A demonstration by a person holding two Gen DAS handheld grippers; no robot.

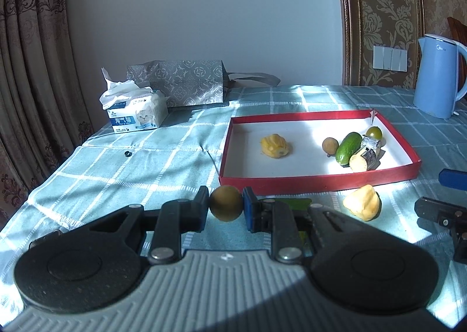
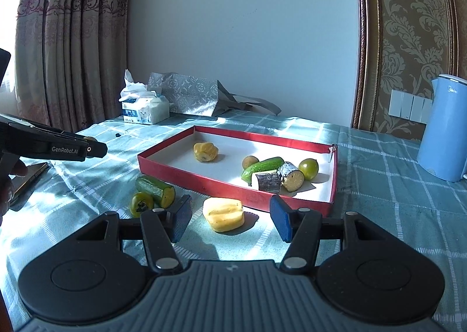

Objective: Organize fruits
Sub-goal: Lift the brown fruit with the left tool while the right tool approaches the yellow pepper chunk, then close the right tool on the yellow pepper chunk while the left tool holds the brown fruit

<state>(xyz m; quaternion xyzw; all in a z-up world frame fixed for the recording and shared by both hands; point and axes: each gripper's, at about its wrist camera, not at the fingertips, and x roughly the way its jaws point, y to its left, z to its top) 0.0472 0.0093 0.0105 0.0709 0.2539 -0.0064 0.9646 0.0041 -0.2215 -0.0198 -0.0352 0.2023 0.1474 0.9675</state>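
Holding a small round brownish-yellow fruit point(image 1: 226, 206) in my left tool point(image 1: 226, 207) right now — pads clenched on either side of it, lifted clear of the desk point(image 1: 116, 162) with its teal checked cloth. My right tool point(image 2: 230, 216) is spread apart and gripping nothing, with a pale yellow chunky fruit piece point(image 2: 224, 214) lying on the cloth between its blue pads, not touched by either one.

Just past that sits the shallow red-rimmed cardboard tray with a white floor point(image 2: 233, 186). Inside it: a lumpy yellow fruit piece point(image 2: 205, 151) off on its own towards the left, then a cluster on the right — a small tan round fruit point(image 2: 250, 161), a whole green cucumber point(image 2: 262, 167), two dark-skinned cut chunks with pale yellow ends point(image 2: 280, 177) and a round green fruit point(image 2: 308, 168).

Outside the tray, near its front left corner, there's a cut green cucumber piece with a yellow end point(image 2: 155, 190) and a green persimmon-like fruit with a dark calyx point(image 2: 141, 203) just beside it.

Further back: a tissue pack with a cat picture point(image 1: 137, 111), a grey patterned paper bag point(image 1: 186, 82), and a light blue electric kettle point(image 1: 437, 76) on the right.
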